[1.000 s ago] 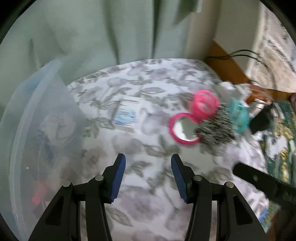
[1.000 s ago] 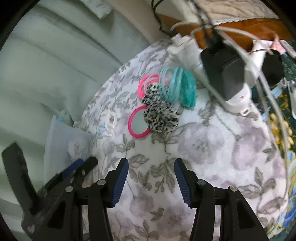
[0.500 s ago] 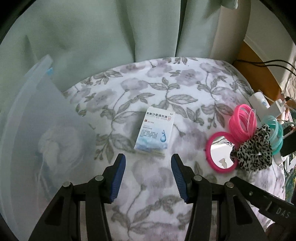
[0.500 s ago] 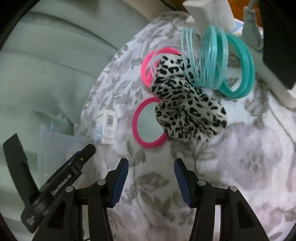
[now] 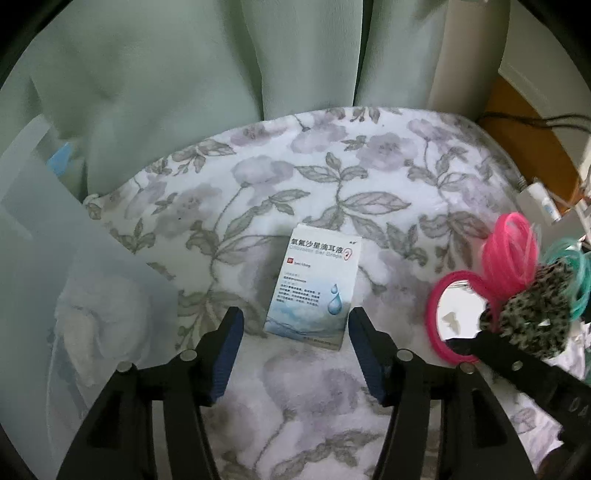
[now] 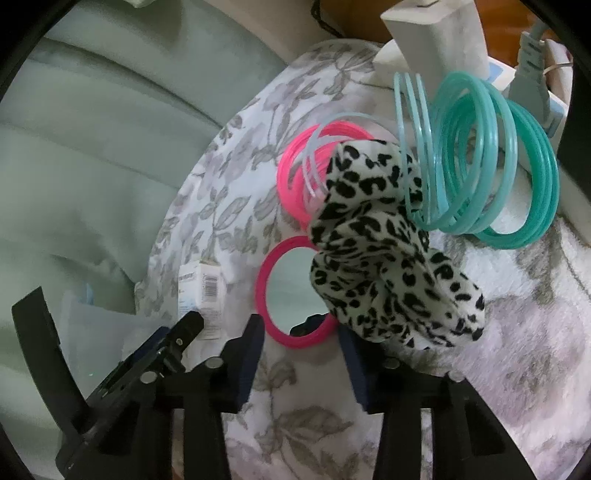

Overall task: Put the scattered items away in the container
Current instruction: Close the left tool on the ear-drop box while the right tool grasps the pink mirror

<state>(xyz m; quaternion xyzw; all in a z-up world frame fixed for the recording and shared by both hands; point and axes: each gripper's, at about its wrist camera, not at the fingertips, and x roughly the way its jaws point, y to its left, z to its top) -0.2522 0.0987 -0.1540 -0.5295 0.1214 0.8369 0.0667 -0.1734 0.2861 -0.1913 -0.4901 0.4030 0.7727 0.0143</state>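
A white and blue ear-drop box lies flat on the floral blanket. My left gripper hangs over the box's near end, its jaws opening, the pads clear of the box. To the right lie a pink-rimmed mirror, a leopard scrunchie, pink bangles and teal bangles. My right gripper straddles the mirror's near rim, jaws closing, pads not visibly pressing. The translucent container stands at the left with white cloth inside.
A pale green curtain hangs behind the blanket. A white power strip with plugs and cables sits just past the teal bangles. Wooden floor shows at the far right. The left gripper's finger reaches in beside my right one.
Both grippers have come down and closer to the blanket. The left jaws have widened over the box's end. The right jaws have narrowed around the mirror's near rim.
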